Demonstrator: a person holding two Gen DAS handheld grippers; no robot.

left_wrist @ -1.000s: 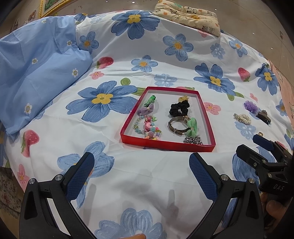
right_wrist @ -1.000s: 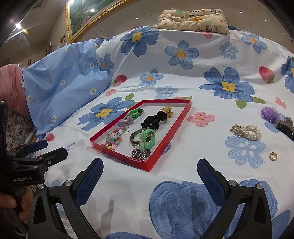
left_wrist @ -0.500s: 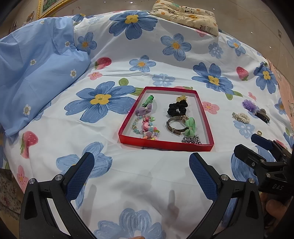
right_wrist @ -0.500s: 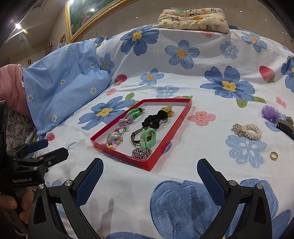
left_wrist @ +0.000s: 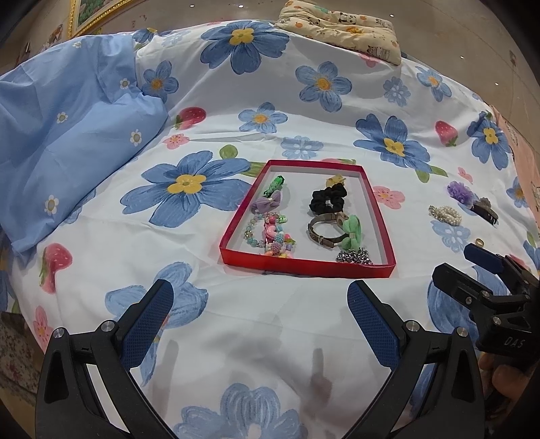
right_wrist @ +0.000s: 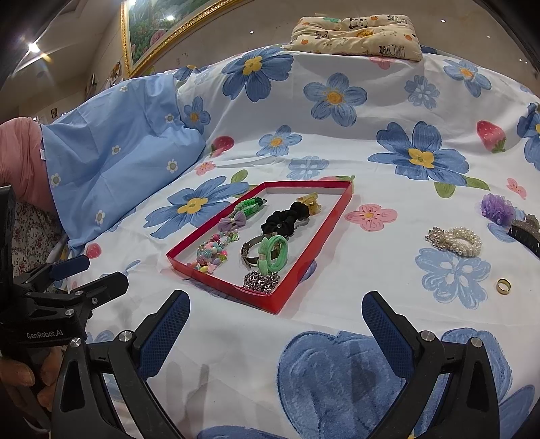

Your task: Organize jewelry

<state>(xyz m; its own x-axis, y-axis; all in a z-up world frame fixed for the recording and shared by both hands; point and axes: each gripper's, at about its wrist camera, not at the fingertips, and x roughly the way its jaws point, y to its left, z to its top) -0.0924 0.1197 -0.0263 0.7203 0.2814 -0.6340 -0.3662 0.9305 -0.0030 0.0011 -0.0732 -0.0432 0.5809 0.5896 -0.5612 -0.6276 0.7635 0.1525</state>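
Note:
A red tray [left_wrist: 383,219] [right_wrist: 293,287] lies on the flowered bed sheet and holds several pieces: a black scrunchie [left_wrist: 327,200], a green hair tie [right_wrist: 272,254], a beaded bracelet [left_wrist: 270,233], a silver chain [right_wrist: 261,280]. To the tray's right on the sheet lie a pearl bracelet [right_wrist: 455,239] [left_wrist: 444,214], a purple hair flower [right_wrist: 497,207], a dark hair clip [right_wrist: 526,233] and a gold ring [right_wrist: 503,286]. My left gripper [left_wrist: 260,320] is open and empty, in front of the tray. My right gripper [right_wrist: 275,327] is open and empty, near the tray's front right corner.
A light blue pillow [left_wrist: 64,135] lies at the left. A small patterned cushion [right_wrist: 357,33] sits at the far end of the bed. A gold-framed picture [right_wrist: 152,30] hangs on the wall behind.
The left wrist view has shifted slightly, so the tray sits a little lower and left in it. Both grippers stay open and empty.

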